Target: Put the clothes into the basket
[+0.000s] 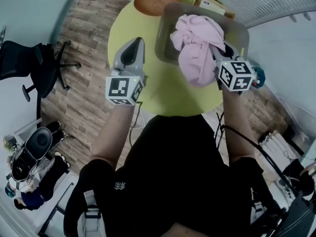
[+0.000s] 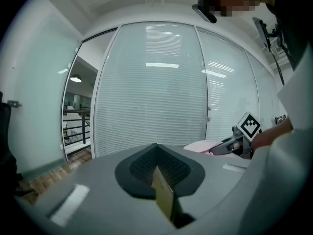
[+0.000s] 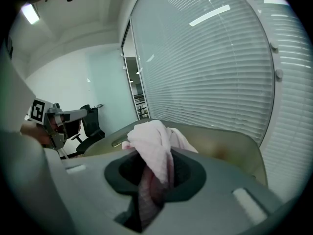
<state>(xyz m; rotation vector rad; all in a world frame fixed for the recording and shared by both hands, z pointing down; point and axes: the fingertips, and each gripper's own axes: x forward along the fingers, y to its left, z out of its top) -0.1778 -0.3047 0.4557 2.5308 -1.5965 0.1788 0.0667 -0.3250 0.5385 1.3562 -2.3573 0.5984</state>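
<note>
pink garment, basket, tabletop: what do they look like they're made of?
The pink garment: soft knit or woven fabric, matte; it bunches and drapes in folds. The basket: probably moulded plastic, beige-grey, with smooth thin walls and rounded corners. The tabletop: hard, smooth yellow-green surface, laminate or paint; cannot tell which.

Head cam looks steeply down from above the person onto the yellow table [image 1: 163, 95], w/ the basket [image 1: 165, 43] at the table's far edge. Both gripper cams sit low, close behind their jaws (approx. table height), facing across the table toward the blinds [image 2: 151, 92]. All 3 views share the pink cloth [image 1: 197, 53].
</note>
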